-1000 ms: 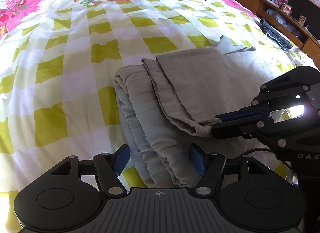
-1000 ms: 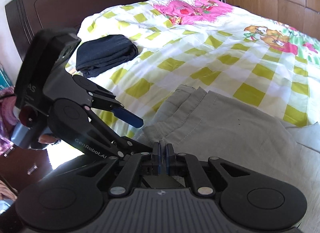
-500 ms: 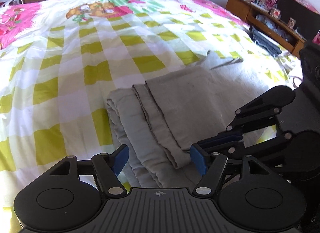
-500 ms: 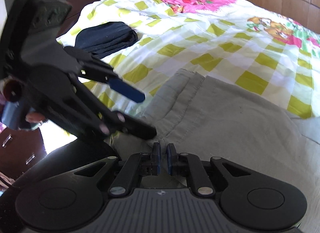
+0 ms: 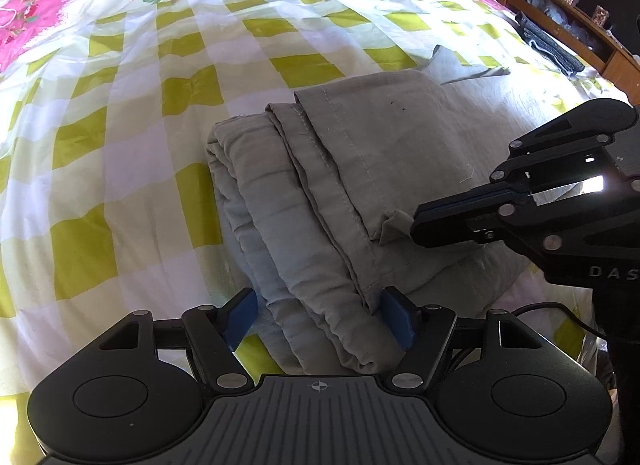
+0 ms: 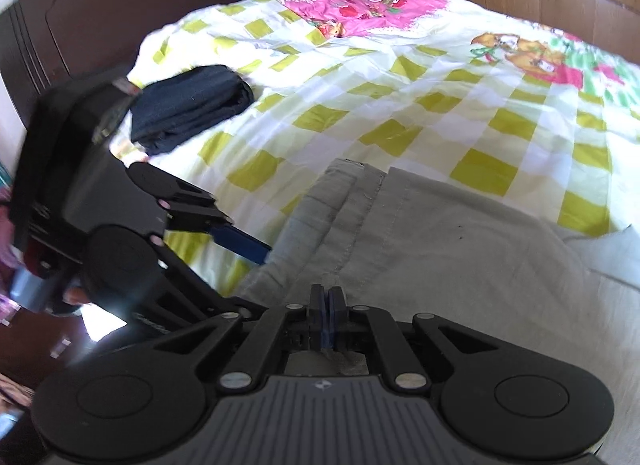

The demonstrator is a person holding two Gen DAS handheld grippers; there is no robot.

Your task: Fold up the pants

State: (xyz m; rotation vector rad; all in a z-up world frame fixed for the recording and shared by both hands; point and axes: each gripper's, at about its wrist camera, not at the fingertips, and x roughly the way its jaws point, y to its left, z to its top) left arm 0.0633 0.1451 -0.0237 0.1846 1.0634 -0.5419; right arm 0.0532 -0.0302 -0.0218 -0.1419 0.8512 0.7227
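Note:
Grey pants [image 5: 360, 169] lie folded in layers on the checked bedspread [image 5: 132, 137]. My left gripper [image 5: 318, 319] is open at the near end of the stack, and the folded edges run between its blue pads [image 5: 240, 317] without being squeezed. My right gripper [image 5: 416, 223] reaches in from the right; its jaws are closing on a small corner of the top layer. In the right wrist view the right gripper [image 6: 326, 305] has its pads together with grey fabric [image 6: 460, 249] pinched between them. The left gripper [image 6: 240, 245] shows at the left there.
A dark navy folded garment [image 6: 188, 105] lies on the bed near the dark wooden headboard [image 6: 80, 25]. A wooden shelf unit [image 5: 560, 29] with clutter runs along the bed's right side. A hand [image 6: 74, 297] grips the left tool.
The right gripper's jaws parted slightly and came together again on the corner of the top layer. The left gripper's fingers spread a little wider around the stack's near edge.

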